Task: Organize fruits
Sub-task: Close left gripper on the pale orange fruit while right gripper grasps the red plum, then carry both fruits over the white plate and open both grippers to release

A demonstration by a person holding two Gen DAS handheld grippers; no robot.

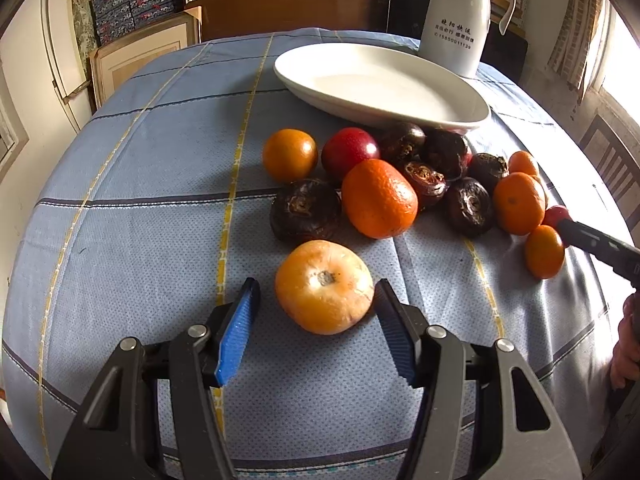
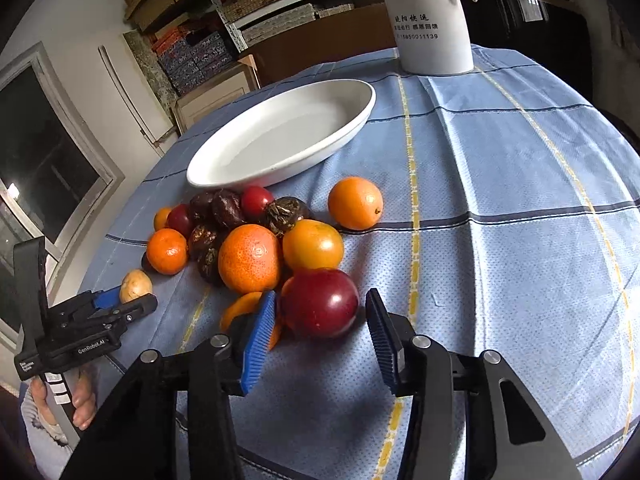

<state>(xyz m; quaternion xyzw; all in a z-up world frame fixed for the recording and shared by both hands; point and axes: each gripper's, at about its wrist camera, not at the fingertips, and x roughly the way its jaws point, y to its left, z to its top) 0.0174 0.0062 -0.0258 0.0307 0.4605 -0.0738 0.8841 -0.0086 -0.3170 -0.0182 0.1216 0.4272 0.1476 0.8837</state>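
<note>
The left claw [image 1: 316, 312] straddles a pale orange fruit [image 1: 324, 286] on the blue-checked bench [image 1: 160, 240]; its right pad touches the fruit, its left pad stands clear, so nothing is clamped. The right claw [image 2: 320, 324] brackets a red plum [image 2: 320, 302], left pad against it, right pad apart. Beyond lie heaped oranges and dark fruits, then an empty white dish [image 2: 280, 136] and white jug [image 2: 430, 20].

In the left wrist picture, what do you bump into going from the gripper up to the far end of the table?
Left gripper → pale orange fruit → big orange → white plate → white jug.
</note>
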